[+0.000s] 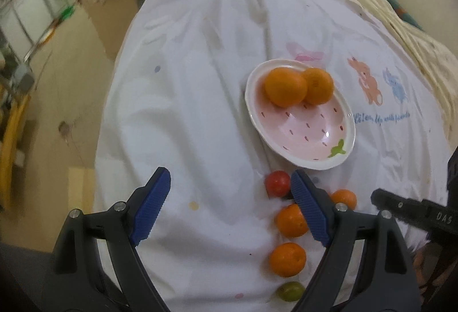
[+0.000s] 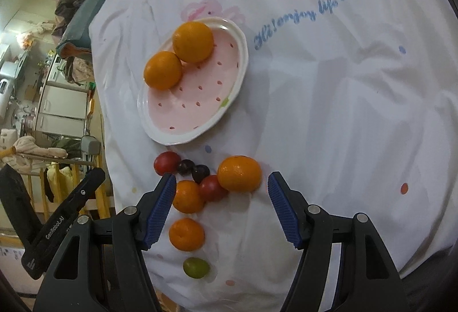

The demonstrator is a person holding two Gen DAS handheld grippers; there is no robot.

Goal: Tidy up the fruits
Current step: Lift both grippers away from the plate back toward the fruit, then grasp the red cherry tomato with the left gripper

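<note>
A pink strawberry-patterned plate (image 1: 312, 137) (image 2: 206, 94) lies on a white printed cloth and holds two oranges (image 1: 285, 87) (image 2: 193, 41). Below it lies loose fruit: several small oranges (image 2: 240, 174) (image 1: 287, 259), two red fruits (image 2: 167, 163) (image 1: 277, 183), two dark grapes (image 2: 200, 172) and a green one (image 2: 196, 267) (image 1: 289, 291). My left gripper (image 1: 230, 207) is open and empty, above the cloth left of the loose fruit. My right gripper (image 2: 221, 209) is open and empty, just in front of the largest loose orange.
The white cloth (image 1: 200, 83) covers a table whose left edge drops to a wooden floor (image 1: 63, 83). Cluttered furniture and clothes (image 2: 57, 100) stand to the left. The left gripper's body (image 2: 57, 226) shows in the right wrist view.
</note>
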